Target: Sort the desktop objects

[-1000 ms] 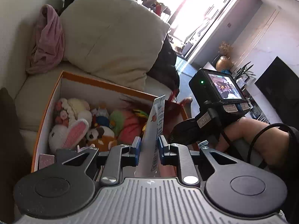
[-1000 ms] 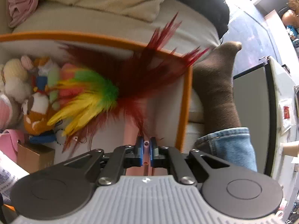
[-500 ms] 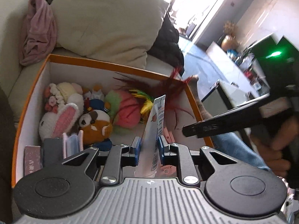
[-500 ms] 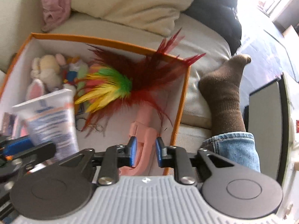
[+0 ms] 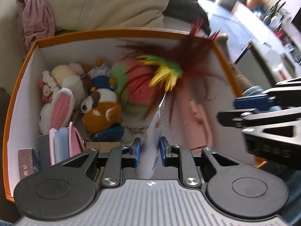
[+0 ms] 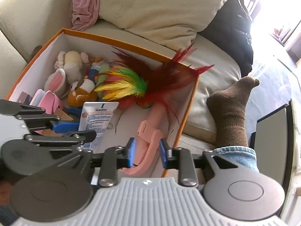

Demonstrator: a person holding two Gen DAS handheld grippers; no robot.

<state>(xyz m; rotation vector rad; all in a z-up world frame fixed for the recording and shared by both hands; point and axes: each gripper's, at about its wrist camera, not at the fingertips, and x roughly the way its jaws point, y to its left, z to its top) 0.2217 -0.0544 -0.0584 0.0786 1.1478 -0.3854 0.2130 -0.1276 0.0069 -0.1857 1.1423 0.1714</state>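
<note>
An orange box [image 5: 22, 86] [image 6: 190, 101] sits on a sofa and holds plush toys [image 5: 101, 111] [image 6: 79, 92]. My left gripper [image 5: 150, 147] is shut on a white Vaseline tube [image 5: 157, 131] [image 6: 96, 119], held over the box's near side. A feather toy [image 6: 131, 86] with a pink handle [image 6: 150, 131] lies inside the box by its right wall; it also shows in the left wrist view [image 5: 167, 73]. My right gripper [image 6: 147, 155] is open, its jaws on either side of the handle's end without gripping. It shows at the right edge of the left wrist view [image 5: 250, 109].
A cream cushion [image 6: 160, 13] and a pink cloth [image 6: 84, 5] lie behind the box. A foot in a brown sock [image 6: 231, 111] rests on the sofa right of the box. Small cases and boxes [image 5: 58, 143] stand at the box's near left.
My right gripper has opened, let go of the feather toy's handle and pulled back. My left gripper has moved forward over the box with the tube.
</note>
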